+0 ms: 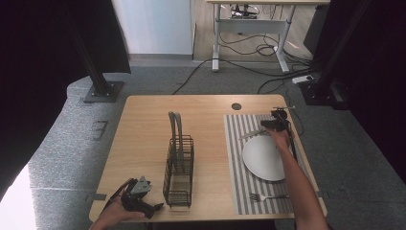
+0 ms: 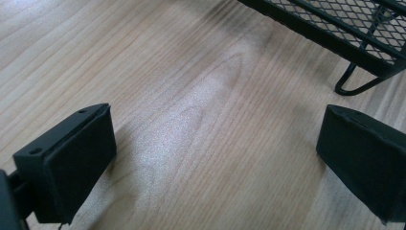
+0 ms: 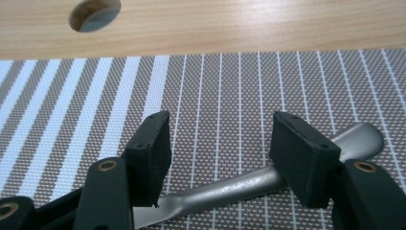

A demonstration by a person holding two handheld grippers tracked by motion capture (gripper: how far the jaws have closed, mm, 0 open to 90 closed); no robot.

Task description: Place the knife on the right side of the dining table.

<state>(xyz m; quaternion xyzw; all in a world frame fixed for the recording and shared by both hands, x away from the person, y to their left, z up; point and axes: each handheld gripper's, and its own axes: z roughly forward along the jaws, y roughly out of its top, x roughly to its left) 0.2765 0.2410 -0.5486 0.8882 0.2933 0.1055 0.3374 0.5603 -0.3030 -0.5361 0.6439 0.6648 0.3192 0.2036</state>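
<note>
A silver knife (image 3: 230,189) lies slanted on the grey striped placemat (image 3: 215,86); in the high view this knife (image 1: 253,134) sits just beyond the white plate (image 1: 263,158). My right gripper (image 3: 220,129) hovers low over its handle, jaws apart, one on each side and neither pressing on it. From above, the right gripper (image 1: 275,123) is at the placemat's (image 1: 237,143) far right. My left gripper (image 1: 155,207) rests at the table's near left edge. In its own view the left gripper (image 2: 215,139) is open over bare wood.
A black wire basket (image 1: 179,172) with tall handles stands mid-table; a foot of the basket (image 2: 354,81) is just ahead of the left jaws. A fork (image 1: 268,196) lies on the placemat's near end. A cable hole (image 1: 236,106) is near the far edge.
</note>
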